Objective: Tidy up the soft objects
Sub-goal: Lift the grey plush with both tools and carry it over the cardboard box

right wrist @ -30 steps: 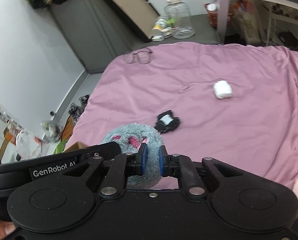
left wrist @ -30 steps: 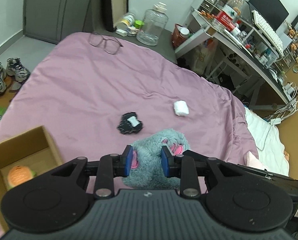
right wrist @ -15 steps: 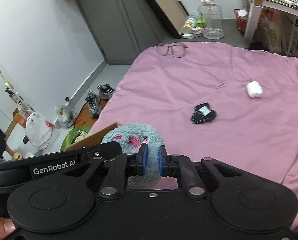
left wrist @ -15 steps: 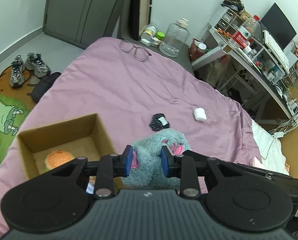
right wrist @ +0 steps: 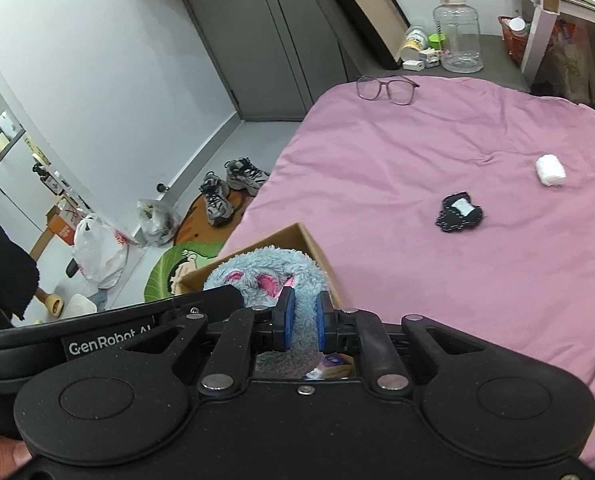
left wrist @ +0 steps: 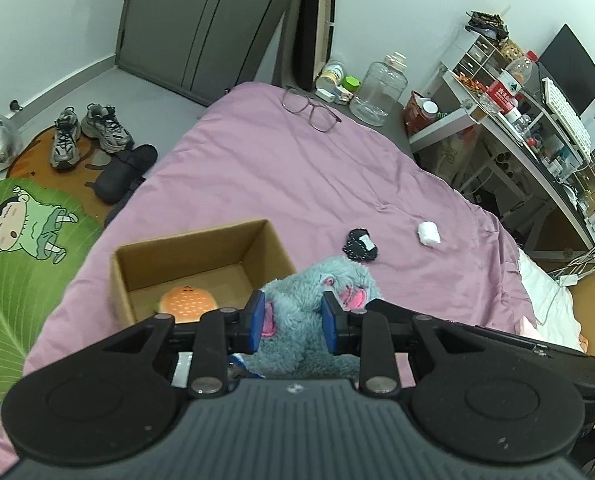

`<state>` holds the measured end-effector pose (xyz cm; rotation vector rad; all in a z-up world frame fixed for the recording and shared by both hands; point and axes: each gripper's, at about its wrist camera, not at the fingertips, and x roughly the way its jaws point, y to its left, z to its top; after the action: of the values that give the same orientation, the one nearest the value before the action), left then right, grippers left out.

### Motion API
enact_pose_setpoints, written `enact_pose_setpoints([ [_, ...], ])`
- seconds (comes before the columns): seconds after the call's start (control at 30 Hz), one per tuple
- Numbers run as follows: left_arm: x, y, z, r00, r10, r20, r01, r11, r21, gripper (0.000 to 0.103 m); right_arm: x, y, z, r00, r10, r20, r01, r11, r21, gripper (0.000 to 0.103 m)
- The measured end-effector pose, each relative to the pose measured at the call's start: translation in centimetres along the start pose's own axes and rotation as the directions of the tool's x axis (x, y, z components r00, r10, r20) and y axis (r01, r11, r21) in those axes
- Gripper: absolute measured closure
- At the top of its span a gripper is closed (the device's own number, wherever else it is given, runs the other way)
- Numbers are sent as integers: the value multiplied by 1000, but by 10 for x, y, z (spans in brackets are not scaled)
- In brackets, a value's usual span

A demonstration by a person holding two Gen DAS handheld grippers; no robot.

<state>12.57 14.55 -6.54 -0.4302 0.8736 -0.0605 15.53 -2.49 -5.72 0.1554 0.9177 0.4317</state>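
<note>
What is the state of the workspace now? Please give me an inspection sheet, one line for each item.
Surface: pink bedspread, wrinkled.
Job's things: grey-blue plush toy held by both grippers beside the cardboard box; burger plush inside the box; black item and white roll lying apart on the bedspread.
Clutter: glasses at the far edge.
Grippers: left gripper and right gripper shut on the toy.
Cables: white cables by the desk.
Surroundings: sneakers, clear jug.
</note>
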Motion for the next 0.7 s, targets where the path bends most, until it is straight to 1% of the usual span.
enact_pose_setpoints([
  [0.13,-9,14,4,1000,-11,6,11,1000,1,75,2,10,0,1000,22,7,-22,1000,2,91],
  [0.23,-10,23,6,1000,-4,3,4,1000,-2,75,9,14,-2,999,37,-3,-37,999,5,91],
  [0.4,-6,33,2,1000,20,-14,-20,1000,-11,74,22,21,-6,999,43,-30,-43,999,4,91],
  [0.53,1,44,2,999,23,-24,-24,999,-38,74,33,21,-6,998,45,-43,-45,999,7,91],
  [0.7,10,53,9,1000,12,-3,-12,998,-56,74,45,25,4,999,34,-36,-35,999,-11,91],
])
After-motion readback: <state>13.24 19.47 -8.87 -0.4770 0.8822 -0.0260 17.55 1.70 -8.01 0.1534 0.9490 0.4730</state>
